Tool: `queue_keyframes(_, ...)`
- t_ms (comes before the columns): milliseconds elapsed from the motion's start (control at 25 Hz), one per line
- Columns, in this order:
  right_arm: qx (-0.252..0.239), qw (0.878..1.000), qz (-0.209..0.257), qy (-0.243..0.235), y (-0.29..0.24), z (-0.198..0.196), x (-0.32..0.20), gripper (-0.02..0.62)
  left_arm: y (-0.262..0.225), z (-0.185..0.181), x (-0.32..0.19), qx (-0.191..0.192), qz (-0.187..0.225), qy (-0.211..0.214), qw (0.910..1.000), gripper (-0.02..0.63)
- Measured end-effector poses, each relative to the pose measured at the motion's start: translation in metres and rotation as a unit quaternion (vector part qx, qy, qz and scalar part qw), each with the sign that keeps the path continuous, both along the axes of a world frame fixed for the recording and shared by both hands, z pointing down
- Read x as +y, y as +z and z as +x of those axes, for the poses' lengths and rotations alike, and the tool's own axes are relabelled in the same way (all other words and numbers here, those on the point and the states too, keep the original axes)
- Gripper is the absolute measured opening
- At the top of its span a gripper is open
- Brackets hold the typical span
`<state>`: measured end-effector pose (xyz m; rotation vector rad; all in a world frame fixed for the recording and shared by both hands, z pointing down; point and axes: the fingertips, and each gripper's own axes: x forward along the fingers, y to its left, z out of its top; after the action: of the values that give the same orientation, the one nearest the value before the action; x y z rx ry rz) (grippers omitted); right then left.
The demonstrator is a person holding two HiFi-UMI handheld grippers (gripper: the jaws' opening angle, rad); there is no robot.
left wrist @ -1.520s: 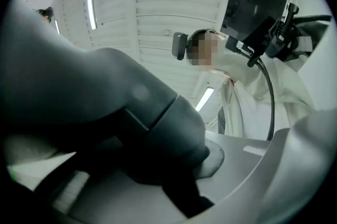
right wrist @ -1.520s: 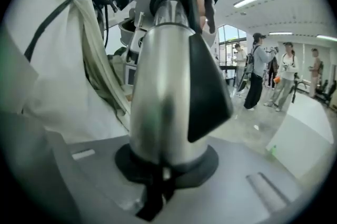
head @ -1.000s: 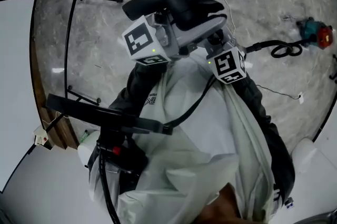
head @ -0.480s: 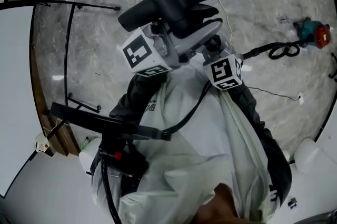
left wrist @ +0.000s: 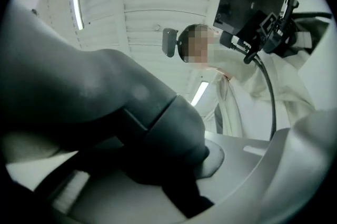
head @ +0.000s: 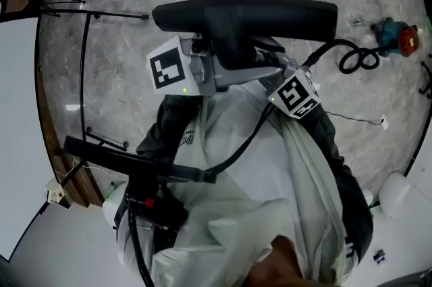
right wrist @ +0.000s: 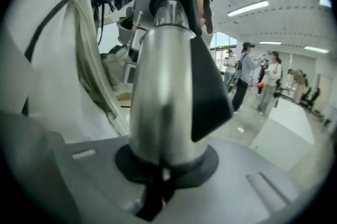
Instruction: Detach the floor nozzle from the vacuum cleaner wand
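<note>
The black floor nozzle (head: 243, 12) lies level across the top of the head view, in front of the person's chest. My left gripper (head: 226, 66), with its marker cube (head: 169, 69), is shut on the nozzle's dark neck (left wrist: 158, 128), which fills the space between its grey jaws. My right gripper (head: 273, 76) is shut on the silver wand tube (right wrist: 163, 91), which stands up from between its jaws with a black clip (right wrist: 208, 91) on its side. In the head view the nozzle hides the joint between the neck and the wand.
A marbled floor lies below. At the left stand a thin black rack (head: 84, 63) and a white surface (head: 17, 110). A looped black cable (head: 358, 59) and a teal and red tool (head: 398, 36) lie at the right. Several people (right wrist: 253, 75) stand far off.
The nozzle has swung from tilted up at the right to level across the picture. Both grippers turned with it and rose a little. The looped cable now reaches up towards the right gripper.
</note>
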<state>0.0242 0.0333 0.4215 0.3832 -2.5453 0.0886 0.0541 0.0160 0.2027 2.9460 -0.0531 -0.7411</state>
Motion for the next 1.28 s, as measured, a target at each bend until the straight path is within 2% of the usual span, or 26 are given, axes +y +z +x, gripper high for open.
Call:
queue_keyframes(120, 0.040, 0.993, 0.047, 0.101, 0.000, 0.001, -0.024, 0.043, 0.003, -0.013, -0.024, -0.005, -0.027, -0.092, 0.9954, 0.075)
queue_keyframes(200, 0.058, 0.988, 0.059, 0.127, 0.001, 0.003, -0.030, 0.043, 0.005, -0.020, -0.034, 0.004, -0.046, -0.123, 0.9913, 0.075)
queue_keyframes(280, 0.059, 0.991, 0.049, 0.106, 0.003, 0.002, -0.025, 0.043, 0.007, -0.022, -0.030, 0.010, -0.049, -0.108, 0.9929, 0.075)
queue_keyframes(360, 0.032, 0.999, 0.016, 0.034, 0.004, -0.005, -0.007, 0.043, 0.007, -0.021, -0.015, 0.027, -0.051, -0.035, 0.9977, 0.075)
queue_keyframes(440, 0.011, 0.999, -0.021, -0.043, 0.005, -0.009, 0.014, 0.043, 0.001, -0.020, 0.005, 0.050, -0.040, 0.046, 0.9969, 0.075)
queue_keyframes(480, 0.003, 0.997, -0.032, -0.066, 0.004, -0.011, 0.020, 0.043, -0.001, -0.019, 0.010, 0.050, -0.030, 0.061, 0.9965, 0.075)
queue_keyframes(560, -0.009, 0.997, -0.035, -0.065, 0.002, -0.014, 0.018, 0.043, 0.000, -0.016, 0.008, 0.028, -0.016, 0.039, 0.9987, 0.075)
queue_keyframes(640, -0.002, 1.000, -0.017, -0.013, 0.003, -0.014, 0.005, 0.043, 0.004, -0.015, -0.004, 0.003, -0.016, -0.013, 0.9998, 0.075)
queue_keyframes(720, 0.020, 0.999, 0.010, 0.047, 0.007, -0.011, -0.008, 0.043, 0.009, -0.016, -0.016, -0.017, -0.021, -0.070, 0.9972, 0.075)
queue_keyframes(800, 0.045, 0.996, 0.026, 0.078, 0.011, -0.006, -0.014, 0.043, 0.015, -0.019, -0.020, -0.020, -0.035, -0.090, 0.9951, 0.075)
queue_keyframes(880, 0.058, 0.995, 0.026, 0.073, 0.015, -0.003, -0.011, 0.043, 0.017, -0.022, -0.019, -0.008, -0.052, -0.074, 0.9959, 0.075)
queue_keyframes(1080, 0.020, 1.000, -0.006, 0.007, 0.017, -0.011, 0.008, 0.044, 0.020, -0.016, -0.006, -0.014, -0.047, -0.043, 0.9978, 0.077)
queue_keyframes(1280, 0.021, 0.999, -0.018, -0.023, 0.019, -0.012, 0.019, 0.044, 0.021, -0.020, 0.004, 0.005, -0.059, 0.000, 0.9982, 0.077)
